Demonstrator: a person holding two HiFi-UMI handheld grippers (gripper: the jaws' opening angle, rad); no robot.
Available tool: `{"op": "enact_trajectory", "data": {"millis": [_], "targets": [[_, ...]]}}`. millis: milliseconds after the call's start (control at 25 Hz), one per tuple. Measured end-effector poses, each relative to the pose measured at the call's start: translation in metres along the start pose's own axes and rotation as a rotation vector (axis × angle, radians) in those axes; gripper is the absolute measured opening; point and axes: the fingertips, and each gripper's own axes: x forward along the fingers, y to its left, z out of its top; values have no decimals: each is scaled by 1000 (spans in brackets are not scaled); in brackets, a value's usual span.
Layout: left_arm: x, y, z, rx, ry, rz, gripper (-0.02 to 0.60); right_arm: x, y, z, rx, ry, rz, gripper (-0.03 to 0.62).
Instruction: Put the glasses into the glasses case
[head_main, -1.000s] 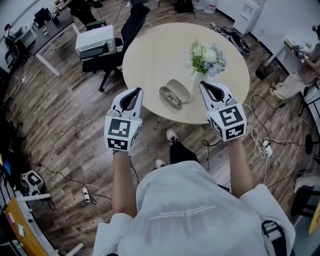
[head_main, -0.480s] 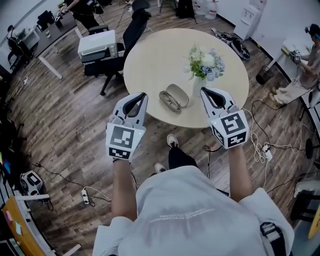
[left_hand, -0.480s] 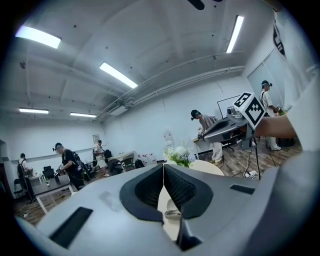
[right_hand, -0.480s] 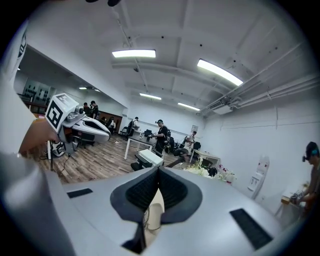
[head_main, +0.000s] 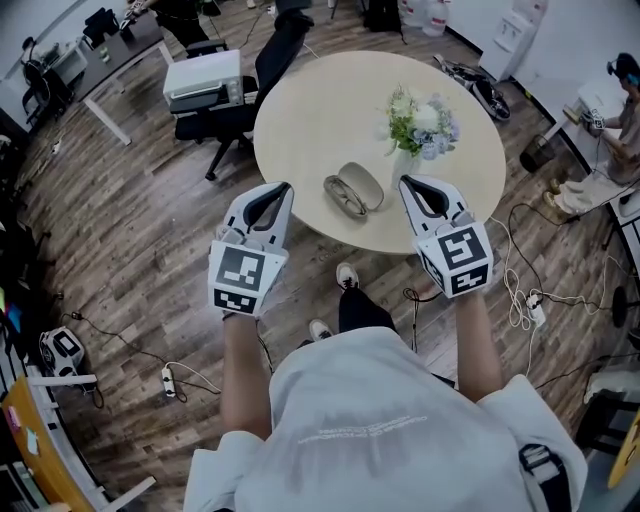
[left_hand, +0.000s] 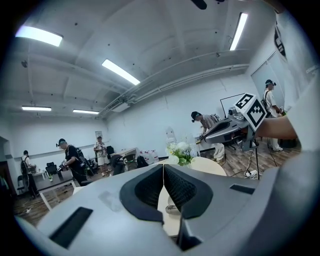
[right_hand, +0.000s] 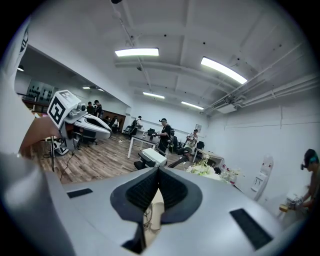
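Note:
A beige glasses case (head_main: 362, 181) lies on the round table (head_main: 310, 110) near its front edge. The glasses (head_main: 342, 196) rest against the case's near-left side; whether they sit inside it I cannot tell. My left gripper (head_main: 277, 191) hovers at the table's front-left rim, left of the glasses, jaws pressed together and empty. My right gripper (head_main: 412, 184) hangs at the front-right rim, right of the case, also shut and empty. Below the shut jaws, the left gripper view shows a bit of the glasses (left_hand: 172, 209), and so does the right gripper view (right_hand: 147, 216).
A white vase of flowers (head_main: 421, 122) stands on the table just behind my right gripper. Office chairs (head_main: 225, 115) and a box (head_main: 202, 80) sit to the table's left. Cables and a power strip (head_main: 528, 300) lie on the wooden floor at the right. People stand in the background.
Both grippers stay shut and hold almost the same places at the table's front edge. The head view has shifted slightly; case and glasses have not moved.

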Motion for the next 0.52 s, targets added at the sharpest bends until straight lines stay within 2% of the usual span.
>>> {"op": "enact_trajectory", "data": {"millis": [280,520], "targets": [[0,13,-13,-30,19,29,14,10,1,-4,2,5,15,0],[7,16,-16,-31,25,23,14,17,-2,-7,4,9,14,0]]}}
